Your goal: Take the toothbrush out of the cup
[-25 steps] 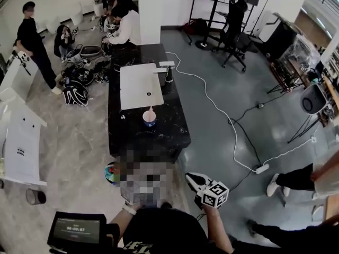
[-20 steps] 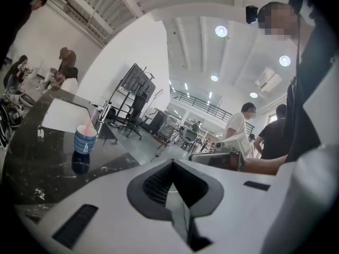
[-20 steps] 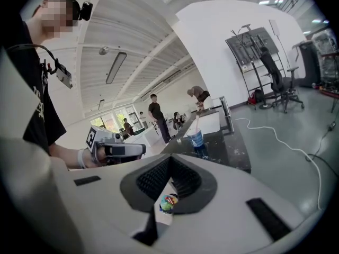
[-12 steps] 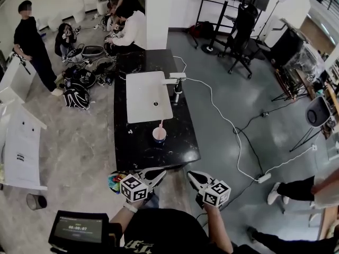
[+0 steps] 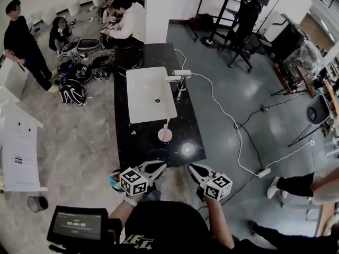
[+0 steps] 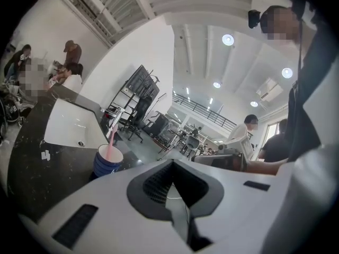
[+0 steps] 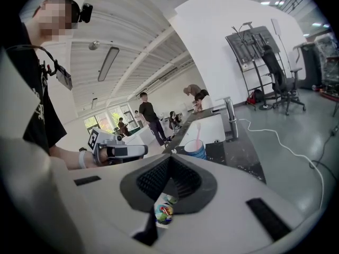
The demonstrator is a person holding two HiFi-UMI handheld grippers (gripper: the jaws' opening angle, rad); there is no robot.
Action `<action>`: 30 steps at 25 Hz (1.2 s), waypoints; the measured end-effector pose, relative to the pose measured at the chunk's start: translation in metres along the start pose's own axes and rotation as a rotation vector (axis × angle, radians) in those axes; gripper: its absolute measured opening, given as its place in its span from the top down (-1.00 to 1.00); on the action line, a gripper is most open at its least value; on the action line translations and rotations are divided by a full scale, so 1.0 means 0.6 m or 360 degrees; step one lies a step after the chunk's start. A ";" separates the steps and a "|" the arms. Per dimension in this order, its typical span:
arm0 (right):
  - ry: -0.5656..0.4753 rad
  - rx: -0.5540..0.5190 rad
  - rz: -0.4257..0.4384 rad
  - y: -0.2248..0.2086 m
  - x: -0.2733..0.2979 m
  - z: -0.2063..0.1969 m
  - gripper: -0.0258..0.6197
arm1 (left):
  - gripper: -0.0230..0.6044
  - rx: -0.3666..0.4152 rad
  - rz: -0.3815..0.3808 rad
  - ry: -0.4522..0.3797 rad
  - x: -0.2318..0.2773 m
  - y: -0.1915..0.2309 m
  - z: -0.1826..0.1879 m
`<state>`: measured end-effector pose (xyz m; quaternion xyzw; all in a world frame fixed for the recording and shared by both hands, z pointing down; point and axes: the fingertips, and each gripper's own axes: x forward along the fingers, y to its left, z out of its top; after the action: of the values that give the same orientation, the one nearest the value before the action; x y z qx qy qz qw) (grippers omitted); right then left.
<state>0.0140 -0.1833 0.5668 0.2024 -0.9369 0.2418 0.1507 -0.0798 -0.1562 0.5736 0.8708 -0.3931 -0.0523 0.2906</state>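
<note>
The cup (image 5: 164, 135) stands on the black counter (image 5: 139, 147), near the counter's end closest to the person, and just beyond it lies the white sink (image 5: 151, 94). The pink toothbrush (image 5: 167, 125) sits inside the cup, its handle rising past the rim and leaning toward twelve o'clock in the head view.

Both grippers are held off the counter's near end, apart from the cup and touching nothing. From the left gripper (image 5: 158, 166) the cup lies at about twelve o'clock, a touch toward one. From the right gripper (image 5: 195, 168) it lies between ten and eleven o'clock. The two grippers sit side by side, their tips angled in toward each other.

The left gripper's jaws are pressed together with nothing caught in them; in its own view the cup shows at about ten o'clock of the jaw tips. The right gripper's jaws are likewise brought together and empty (the coloured patch seen through the slot behind its tips is something down on the floor). In its view the cup stands at about one o'clock, just past the tips, with the tap (image 7: 230, 118) beyond it.
</note>
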 end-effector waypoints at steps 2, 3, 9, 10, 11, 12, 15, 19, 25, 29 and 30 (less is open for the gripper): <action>0.0003 -0.0001 -0.0006 0.001 0.012 0.003 0.96 | 0.91 0.0001 -0.0006 -0.0002 -0.005 0.013 0.006; 0.0003 0.0001 -0.0010 0.003 0.016 0.003 0.96 | 0.91 -0.0001 -0.0008 -0.0003 -0.008 0.019 0.008; -0.0008 0.0041 -0.0013 0.010 0.032 0.003 0.96 | 0.91 -0.0006 -0.0013 0.0002 -0.017 0.044 0.018; -0.0013 0.0048 -0.0009 0.012 0.035 0.004 0.96 | 0.91 -0.0006 -0.0015 0.0000 -0.019 0.047 0.020; -0.0016 0.0054 -0.0006 0.014 0.039 0.005 0.96 | 0.91 -0.0007 -0.0018 -0.0001 -0.020 0.049 0.022; -0.0018 0.0057 -0.0005 0.015 0.043 0.006 0.96 | 0.91 -0.0008 -0.0022 0.0000 -0.021 0.052 0.023; -0.0029 0.0063 -0.0004 0.018 0.051 0.008 0.96 | 0.91 -0.0010 -0.0029 0.0012 -0.023 0.060 0.021; -0.0032 0.0063 -0.0011 0.024 0.047 0.006 0.96 | 0.91 -0.0020 -0.0034 0.0024 -0.023 0.063 0.013; -0.0015 0.0076 -0.0047 0.027 0.038 -0.009 0.96 | 0.91 -0.0039 -0.0038 0.0028 -0.028 0.067 0.003; -0.0012 0.0081 -0.0052 0.030 0.039 -0.016 0.96 | 0.91 -0.0040 -0.0033 0.0032 -0.033 0.068 -0.004; -0.0010 0.0080 -0.0052 0.031 0.041 -0.017 0.96 | 0.91 -0.0039 -0.0030 0.0029 -0.034 0.069 -0.005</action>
<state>-0.0137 -0.1708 0.5773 0.2222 -0.9277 0.2620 0.1464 -0.1201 -0.1618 0.5957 0.8713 -0.3815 -0.0519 0.3045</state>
